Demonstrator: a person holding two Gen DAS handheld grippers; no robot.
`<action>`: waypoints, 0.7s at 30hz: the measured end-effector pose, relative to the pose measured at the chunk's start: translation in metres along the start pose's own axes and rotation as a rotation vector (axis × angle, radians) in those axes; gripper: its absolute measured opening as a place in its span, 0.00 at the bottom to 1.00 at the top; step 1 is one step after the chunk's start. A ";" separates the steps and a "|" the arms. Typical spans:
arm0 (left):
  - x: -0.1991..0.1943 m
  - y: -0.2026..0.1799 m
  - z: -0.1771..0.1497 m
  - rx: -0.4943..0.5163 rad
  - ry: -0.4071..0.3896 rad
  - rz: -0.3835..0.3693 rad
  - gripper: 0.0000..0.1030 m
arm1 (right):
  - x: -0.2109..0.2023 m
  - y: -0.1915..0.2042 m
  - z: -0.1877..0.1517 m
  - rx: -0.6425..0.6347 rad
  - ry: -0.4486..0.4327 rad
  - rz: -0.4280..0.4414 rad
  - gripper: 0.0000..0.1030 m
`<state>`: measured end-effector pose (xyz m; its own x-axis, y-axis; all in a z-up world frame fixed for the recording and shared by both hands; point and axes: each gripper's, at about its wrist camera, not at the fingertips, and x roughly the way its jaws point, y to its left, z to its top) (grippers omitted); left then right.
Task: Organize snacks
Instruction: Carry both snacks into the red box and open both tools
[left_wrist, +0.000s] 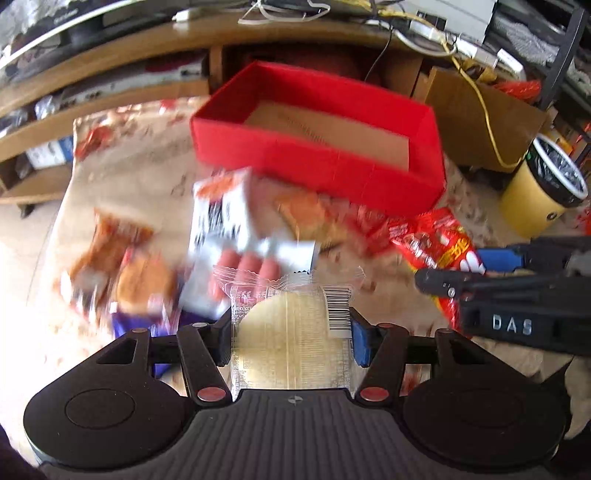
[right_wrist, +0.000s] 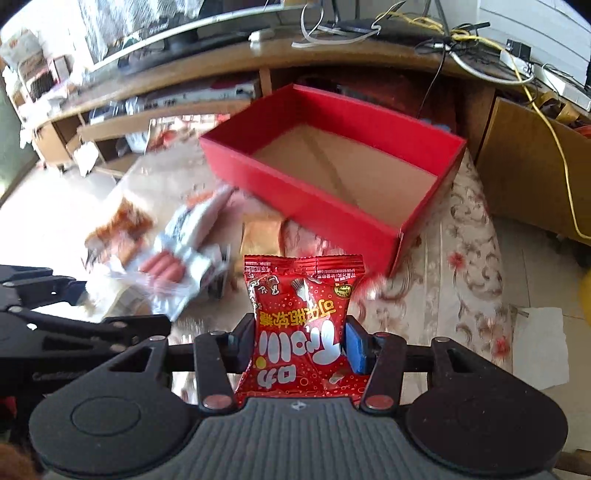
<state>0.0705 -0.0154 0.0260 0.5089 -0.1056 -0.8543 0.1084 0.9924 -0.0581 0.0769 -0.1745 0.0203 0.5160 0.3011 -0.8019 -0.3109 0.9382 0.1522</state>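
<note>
Short of the open red cardboard box (right_wrist: 424, 229), both grippers are gripping: left gripper (left_wrist: 290, 338) is pinching a clear-wrapped pale round biscuit (left_wrist: 291, 343), right gripper (right_wrist: 301, 345) a glossy red candy packet (right_wrist: 301, 325); slick film risks slipping out.

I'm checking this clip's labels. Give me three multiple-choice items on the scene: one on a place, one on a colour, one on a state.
1. Where does the box stand?
A. beyond both grippers
B. under the desk
C. on a chair

2. What colour is the candy bag in the right gripper?
A. red
B. green
C. black

3. What is inside the box?
A. nothing visible
B. three packets
C. a cup

Answers: 1 A, both views show it ahead; 2 A, red foil; 3 A, its brown floor is bare where visible.
</note>
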 end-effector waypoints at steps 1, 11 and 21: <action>0.002 0.000 0.007 0.000 -0.007 0.000 0.63 | -0.001 -0.003 0.007 0.015 -0.014 0.000 0.47; 0.030 -0.008 0.097 0.020 -0.084 0.008 0.63 | 0.024 -0.046 0.077 0.117 -0.068 -0.051 0.47; 0.097 -0.010 0.179 0.035 -0.129 0.024 0.63 | 0.082 -0.070 0.124 0.133 -0.022 -0.105 0.47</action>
<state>0.2719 -0.0464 0.0359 0.6169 -0.0915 -0.7817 0.1233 0.9922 -0.0189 0.2400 -0.1944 0.0157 0.5578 0.2021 -0.8050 -0.1462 0.9787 0.1444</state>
